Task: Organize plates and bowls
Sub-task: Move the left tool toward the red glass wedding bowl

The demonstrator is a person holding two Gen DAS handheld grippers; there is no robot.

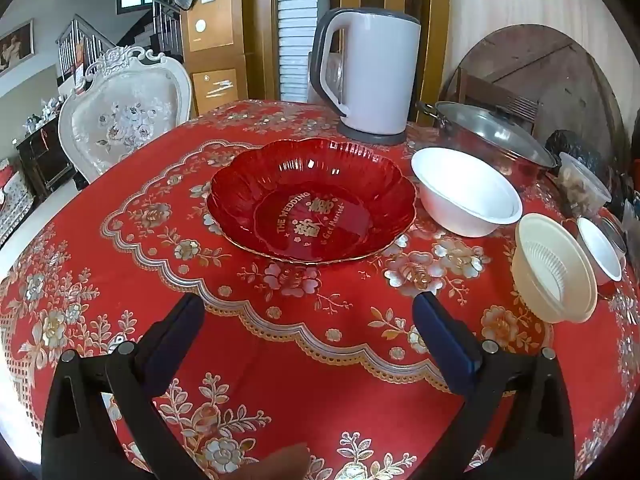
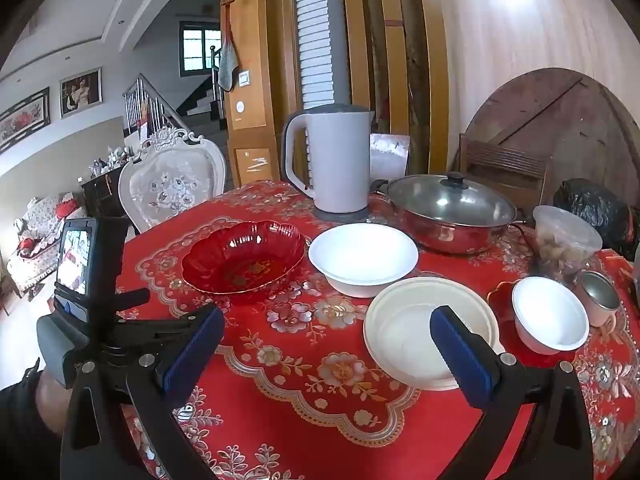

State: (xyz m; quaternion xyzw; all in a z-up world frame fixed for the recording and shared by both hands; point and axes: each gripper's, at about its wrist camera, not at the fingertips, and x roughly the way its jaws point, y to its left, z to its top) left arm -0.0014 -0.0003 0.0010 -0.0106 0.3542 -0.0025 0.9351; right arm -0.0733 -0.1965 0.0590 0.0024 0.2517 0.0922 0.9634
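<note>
red plate (image 1: 312, 204) sits mid-frame on the worktop (image 1: 120, 280), with the big white bowl (image 1: 466, 196), cream bowl (image 2: 430, 332) and small white bowl (image 2: 550, 320) spread rightward, nothing stacked, so we judge all sorting remains, our left tongs (image 1: 308, 336) and right tongs (image 2: 328, 344) released and empty.

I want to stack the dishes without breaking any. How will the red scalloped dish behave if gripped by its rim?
The red scalloped dish looks glossy and translucent, like glass or hard plastic, so probably stiff, slippery, perhaps breakable. It is wide and shallow, so a grip on one rim would likely let it tilt. It sits flat on the tablecloth, unlikely to roll.
</note>
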